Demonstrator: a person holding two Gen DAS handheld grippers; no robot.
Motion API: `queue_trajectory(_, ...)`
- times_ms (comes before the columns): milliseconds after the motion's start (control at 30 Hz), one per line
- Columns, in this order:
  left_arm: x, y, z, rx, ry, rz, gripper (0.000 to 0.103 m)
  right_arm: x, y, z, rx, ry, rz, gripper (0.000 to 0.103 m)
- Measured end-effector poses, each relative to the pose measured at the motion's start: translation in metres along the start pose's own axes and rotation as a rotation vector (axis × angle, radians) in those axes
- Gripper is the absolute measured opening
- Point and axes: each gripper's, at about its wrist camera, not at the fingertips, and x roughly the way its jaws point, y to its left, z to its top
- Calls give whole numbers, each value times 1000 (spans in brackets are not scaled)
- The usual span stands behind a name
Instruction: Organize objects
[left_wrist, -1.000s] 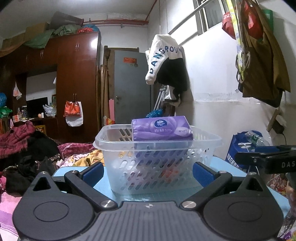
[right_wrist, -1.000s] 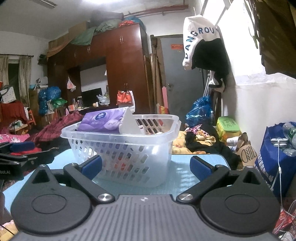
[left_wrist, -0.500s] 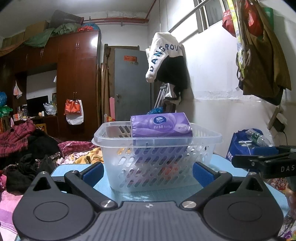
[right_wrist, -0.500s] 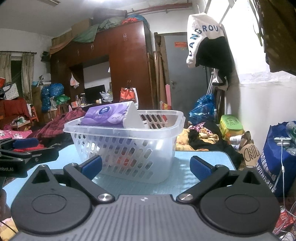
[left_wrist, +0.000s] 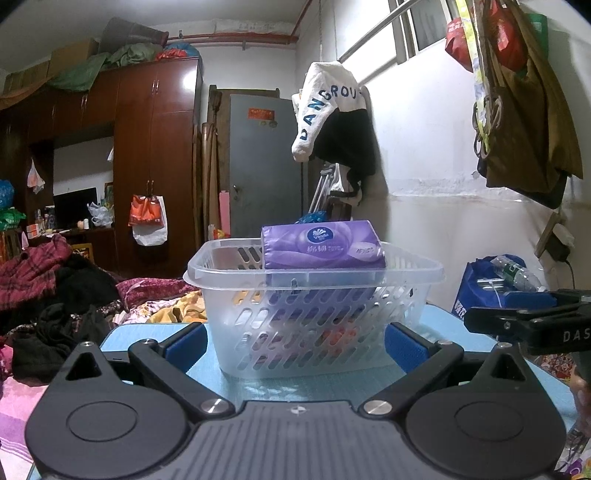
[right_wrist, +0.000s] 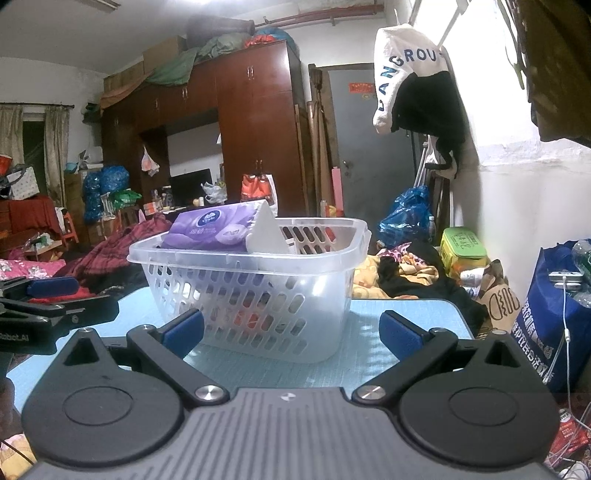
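While the pale blue table (left_wrist: 436, 334) carries only one thing, the clear plastic basket (left_wrist: 314, 317) standing near the middle of it toward the far edge, the sorting looks close to done, and the step in hand is likely a last check or a retreat. To do it well, I would keep both tools level and away from the basket's rim, since a light, empty-walled tub like this should slide at a nudge on the smooth top.

The basket is a rounded rectangle of thin translucent plastic, its walls pierced with rows of slots and its lip rolled outward. Through the slots show red and dark shapes lying low inside, too blurred to name. A purple tissue pack (left_wrist: 323, 248) in glossy soft wrap lies across the top, its white folded end (right_wrist: 266, 233) peaking above the rim, so it may tip out if the basket is jolted.

The left gripper (left_wrist: 293, 341) is spread wide and holds nothing, its blue pads either side of the basket's base in view. The right gripper (right_wrist: 291, 332) is likewise wide and bare.
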Motion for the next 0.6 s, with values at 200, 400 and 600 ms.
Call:
queue_trajectory(200, 1, 0, 0, -5, 1, -5, 103, 1, -1, 0, -2, 3, 2, 103)
queue_trajectory(400, 2, 1, 1, -23, 1, -8, 103, 1, -1, 0, -2, 3, 3, 103)
queue_trajectory(600, 4, -2, 0, -19, 8, -9, 103, 1, -1, -1, -2, 3, 2, 103)
